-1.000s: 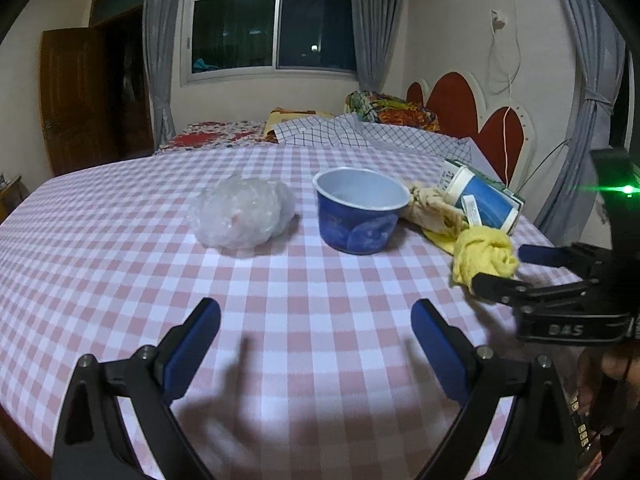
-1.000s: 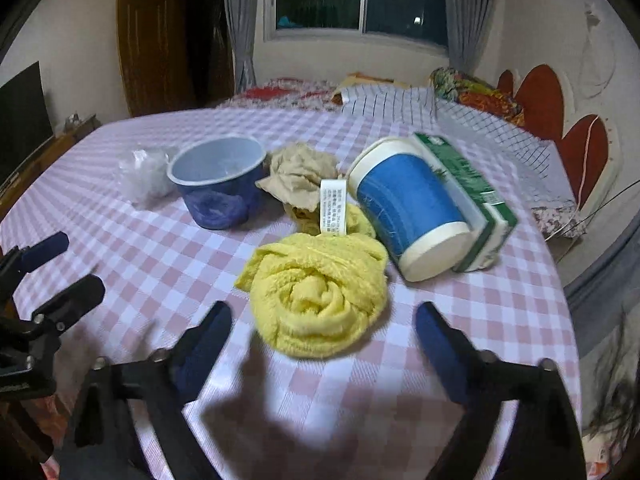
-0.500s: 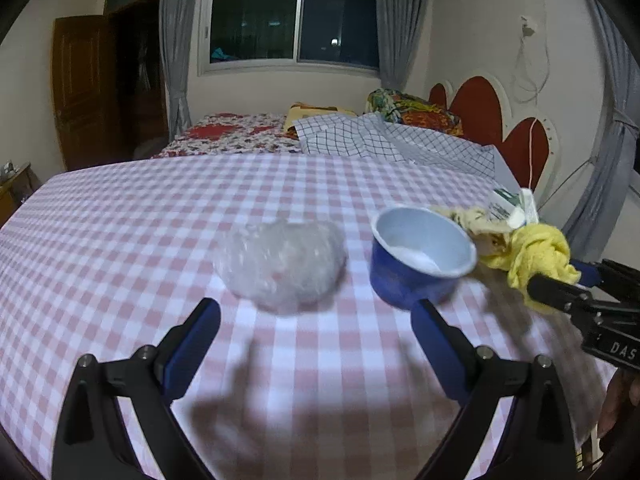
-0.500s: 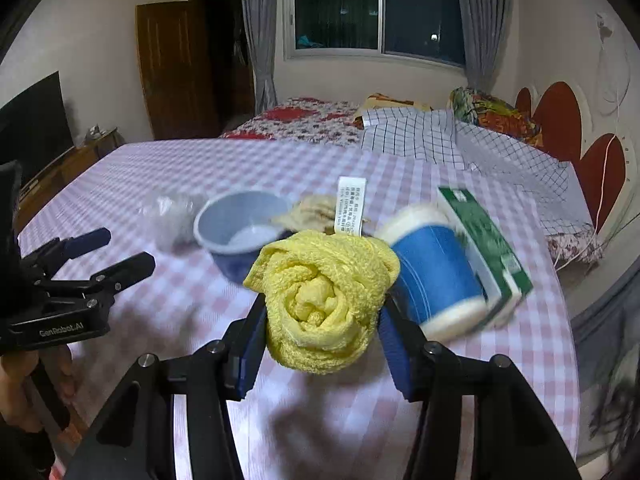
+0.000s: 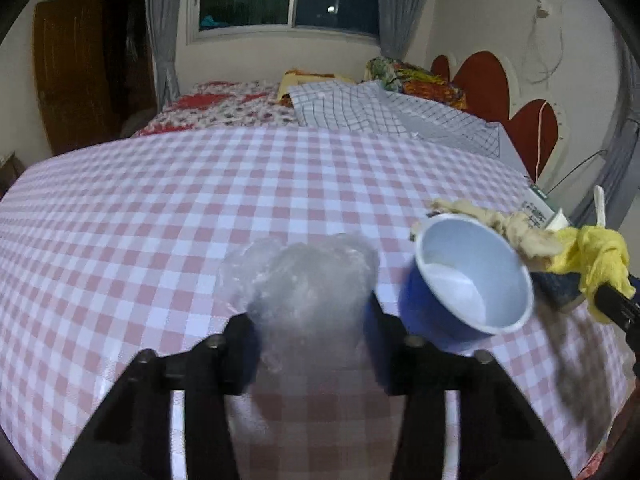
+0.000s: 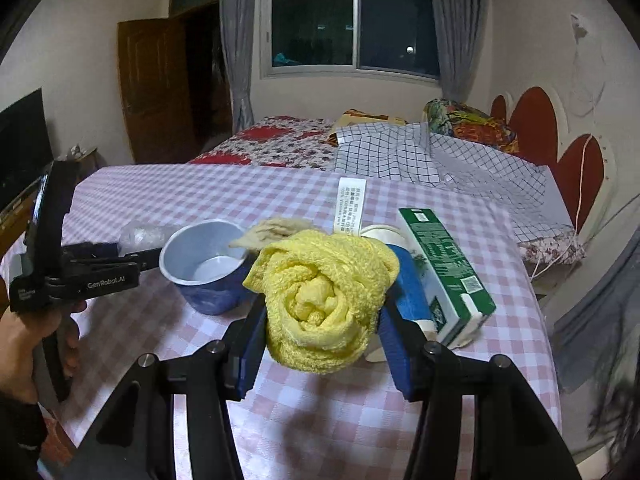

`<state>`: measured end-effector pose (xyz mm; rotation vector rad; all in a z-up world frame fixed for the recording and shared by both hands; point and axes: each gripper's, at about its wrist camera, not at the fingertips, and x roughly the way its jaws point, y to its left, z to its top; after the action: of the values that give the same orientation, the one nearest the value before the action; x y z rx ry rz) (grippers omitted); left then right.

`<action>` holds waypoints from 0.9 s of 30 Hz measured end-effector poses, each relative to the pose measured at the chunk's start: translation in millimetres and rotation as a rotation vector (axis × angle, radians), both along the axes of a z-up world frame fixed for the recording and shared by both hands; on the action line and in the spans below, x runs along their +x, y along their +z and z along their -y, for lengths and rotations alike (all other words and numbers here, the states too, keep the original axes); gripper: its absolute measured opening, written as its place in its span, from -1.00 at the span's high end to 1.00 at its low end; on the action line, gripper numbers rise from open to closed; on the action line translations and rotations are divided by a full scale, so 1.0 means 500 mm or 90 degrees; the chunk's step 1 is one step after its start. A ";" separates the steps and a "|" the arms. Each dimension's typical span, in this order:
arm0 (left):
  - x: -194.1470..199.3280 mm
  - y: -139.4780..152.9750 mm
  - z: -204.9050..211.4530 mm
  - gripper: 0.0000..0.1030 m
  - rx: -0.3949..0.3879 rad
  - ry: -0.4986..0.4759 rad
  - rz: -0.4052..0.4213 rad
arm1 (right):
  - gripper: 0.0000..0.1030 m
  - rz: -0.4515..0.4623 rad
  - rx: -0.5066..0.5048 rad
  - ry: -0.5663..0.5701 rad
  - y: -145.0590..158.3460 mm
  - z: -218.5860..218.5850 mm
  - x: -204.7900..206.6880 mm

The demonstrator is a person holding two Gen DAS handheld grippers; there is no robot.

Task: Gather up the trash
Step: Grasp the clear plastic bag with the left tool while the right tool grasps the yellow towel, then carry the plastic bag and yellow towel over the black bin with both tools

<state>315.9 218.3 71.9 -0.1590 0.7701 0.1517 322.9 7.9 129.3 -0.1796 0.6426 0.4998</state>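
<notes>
Clamping rolled yellow towel, spiral end facing camera; left jaws pinching plastic wad.

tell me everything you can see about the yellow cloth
The yellow cloth is a soft, fuzzy terry-like towel, rolled and bunched into a loose ball with a spiral fold facing the camera. A white care tag with small print sticks up from its top. The right gripper is shut on it, blue pads pressing both sides, and it looks lifted off the checked tablecloth. The left view shows it hanging off the fingers.
</notes>
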 end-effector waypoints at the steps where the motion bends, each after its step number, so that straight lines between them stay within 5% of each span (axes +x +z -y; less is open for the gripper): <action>1: -0.008 0.005 0.008 0.19 0.006 -0.002 0.010 | -0.07 0.001 0.003 -0.001 0.001 0.004 -0.002; 8: -0.115 0.038 0.063 0.22 0.042 -0.003 0.079 | -0.07 0.008 0.021 -0.011 0.013 0.045 -0.037; 27: -0.305 0.060 0.248 0.23 0.031 -0.086 0.138 | -0.07 0.033 0.060 -0.047 0.028 0.221 -0.221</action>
<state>163.4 94.0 101.7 -0.0743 0.5589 0.0240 212.6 -102.8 143.2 -0.0791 0.5718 0.4514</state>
